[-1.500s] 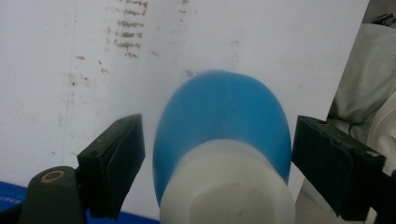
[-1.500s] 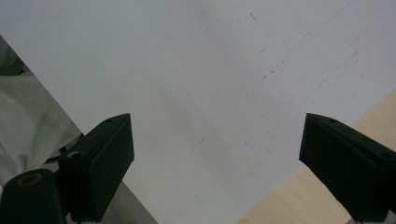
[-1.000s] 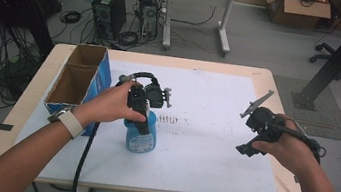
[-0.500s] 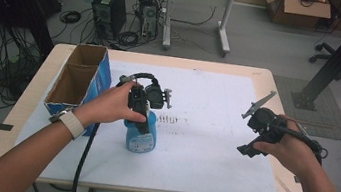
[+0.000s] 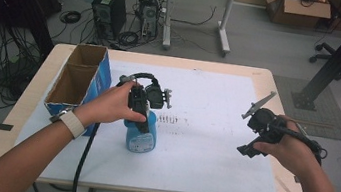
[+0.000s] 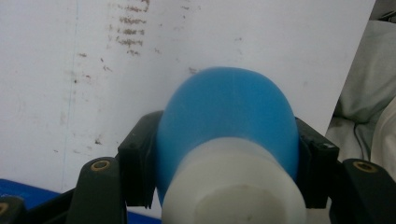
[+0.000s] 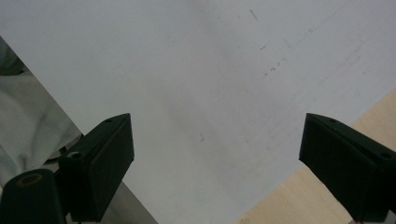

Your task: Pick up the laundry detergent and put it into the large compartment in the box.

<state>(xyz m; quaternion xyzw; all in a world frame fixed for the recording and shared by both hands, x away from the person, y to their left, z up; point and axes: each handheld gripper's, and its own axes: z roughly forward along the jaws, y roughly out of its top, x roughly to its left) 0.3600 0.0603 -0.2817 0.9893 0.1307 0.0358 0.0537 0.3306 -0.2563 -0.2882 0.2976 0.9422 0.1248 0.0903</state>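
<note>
Left tongs [image 6: 224, 154] clamped on the blue bottle [image 6: 227, 121], one jaw each side of its shoulder, white cap nearest the camera. Bottle standing on the white sheet [image 5: 204, 131] of the table [image 5: 266, 79], directly under those tongs. Right tongs [image 7: 215, 163] spread wide, empty, well apart to the side. Probably mid-grasp, ready to lift; perhaps toward the cardboard box [image 5: 79, 81] just beside the left tongs. Needs a firm, upright hold.

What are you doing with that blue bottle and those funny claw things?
A person sits at a table with a claw-like gripper in each hand. The left gripper is closed around a blue bottle with a white cap, standing on the white sheet. The right gripper is open and holds nothing, above the sheet. An open cardboard box sits at the left.
</note>
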